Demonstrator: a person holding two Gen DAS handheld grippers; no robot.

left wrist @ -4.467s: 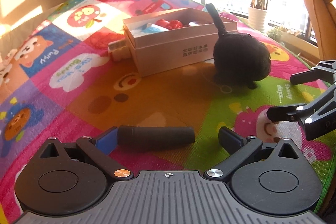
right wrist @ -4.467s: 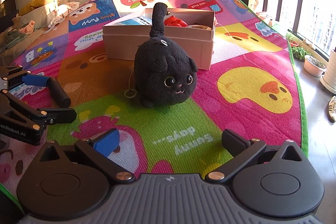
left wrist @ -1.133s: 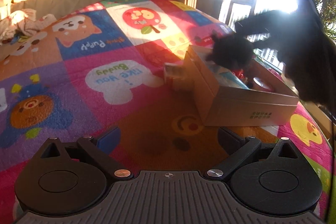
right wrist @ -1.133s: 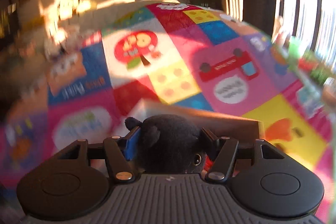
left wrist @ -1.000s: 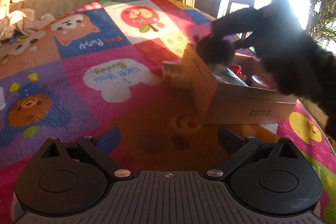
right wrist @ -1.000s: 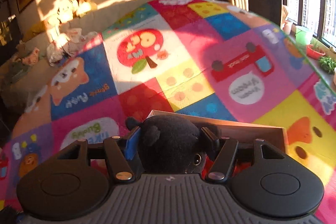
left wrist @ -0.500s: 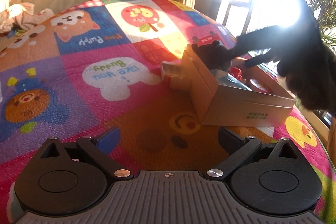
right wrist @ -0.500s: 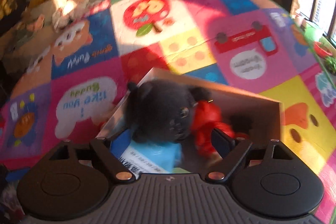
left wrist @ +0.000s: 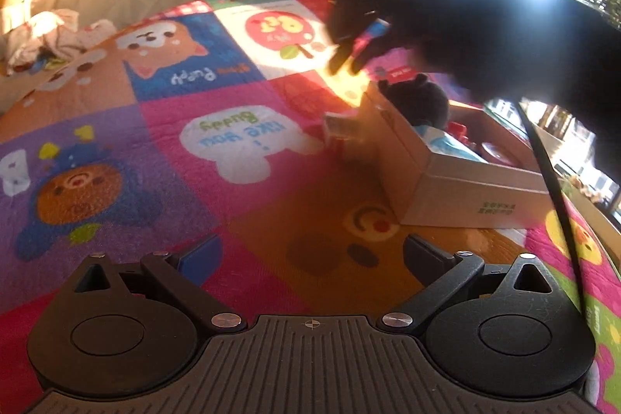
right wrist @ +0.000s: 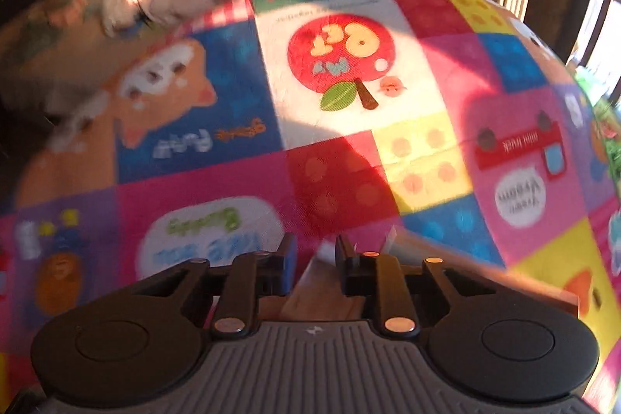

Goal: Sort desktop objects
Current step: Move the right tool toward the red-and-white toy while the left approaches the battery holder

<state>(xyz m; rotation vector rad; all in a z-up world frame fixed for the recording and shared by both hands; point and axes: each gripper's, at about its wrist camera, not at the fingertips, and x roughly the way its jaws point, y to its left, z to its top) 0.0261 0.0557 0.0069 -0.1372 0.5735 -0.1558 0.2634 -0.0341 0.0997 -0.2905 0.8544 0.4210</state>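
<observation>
Left wrist view: left tongs (left wrist: pixel 310 255) spread wide, nothing between them, above a patchwork play mat (left wrist: pixel 116 142) with mirrored print reading "Puppy" and "I like you Buddy". The black plush cat (left wrist: pixel 417 99) sits inside the open cardboard box (left wrist: pixel 458 196); the box's small side print is illegible. The right tongs (left wrist: pixel 347 63) are blurred above the box's far corner; right wrist view shows the jaws drawn close and empty, having just closed.

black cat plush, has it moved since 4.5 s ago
Yes. The black cat plush sat on the mat in front of the cardboard box; now it lies inside the box, at its far end.
</observation>
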